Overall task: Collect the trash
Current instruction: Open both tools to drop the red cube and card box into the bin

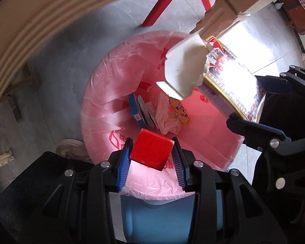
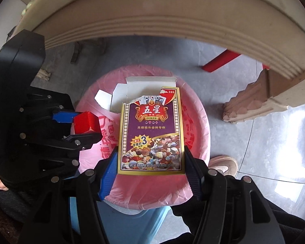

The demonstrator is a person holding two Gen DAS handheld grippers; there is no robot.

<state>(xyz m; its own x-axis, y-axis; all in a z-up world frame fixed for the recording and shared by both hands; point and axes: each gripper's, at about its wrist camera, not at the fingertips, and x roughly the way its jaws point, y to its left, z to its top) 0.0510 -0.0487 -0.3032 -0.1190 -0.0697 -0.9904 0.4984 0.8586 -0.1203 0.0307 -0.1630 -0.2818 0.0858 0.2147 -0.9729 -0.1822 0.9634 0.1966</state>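
Observation:
A blue bin lined with a pink bag (image 1: 116, 75) (image 2: 197, 126) stands on the floor below both grippers. My left gripper (image 1: 151, 150) is shut on a small red block (image 1: 151, 148) (image 2: 85, 123) and points down over the bin's near rim; it shows at the left of the right wrist view as the left gripper (image 2: 79, 126). My right gripper (image 2: 150, 156) is shut on a torn-open playing-card box (image 2: 150, 130) (image 1: 231, 79), held over the bin's mouth. Inside the bag lie a blue box (image 1: 136, 111), crumpled wrappers (image 1: 166, 118) and other scraps.
A cream table edge (image 1: 40, 20) (image 2: 152, 20) curves overhead, with its carved leg (image 2: 252, 103) to the right of the bin. Red stool legs (image 1: 160, 6) stand behind the bin. A person's shoe (image 2: 223, 162) rests on the grey tiled floor (image 2: 264, 142) beside it.

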